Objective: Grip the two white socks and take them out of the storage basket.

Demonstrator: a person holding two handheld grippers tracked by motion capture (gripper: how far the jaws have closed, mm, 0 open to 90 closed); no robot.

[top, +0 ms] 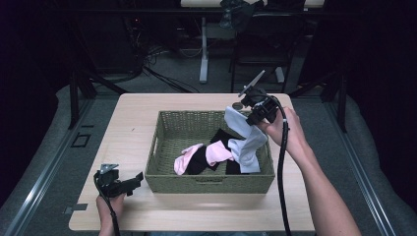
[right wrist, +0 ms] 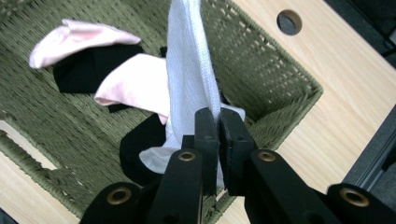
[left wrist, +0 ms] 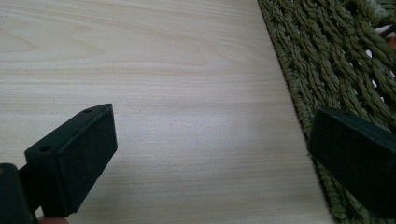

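Right hand-held gripper point(top: 252, 114) is pinching a white sock point(top: 244, 141) near its top, jaws closed tight on the fabric, as the right gripper view shows point(right wrist: 218, 122). It is holding the sock up over the right end of the woven basket point(top: 160, 147), with the lower part of the sock hanging down into the basket and possibly touching the clothes there. Left hand-held gripper point(top: 132, 183) is resting on the wooden surface point(top: 128, 118) just beside the basket's front left corner, jaws spread wide and holding nothing, which the left gripper view confirms point(left wrist: 205, 154).

Judging by this, the work of emptying the basket is only starting: one white sock is being lifted, none is lying on the surface yet. Pink socks point(top: 196, 156) and black socks point(top: 222, 137) are lying inside the basket, partly overlapping, and seem to be waiting their turn.
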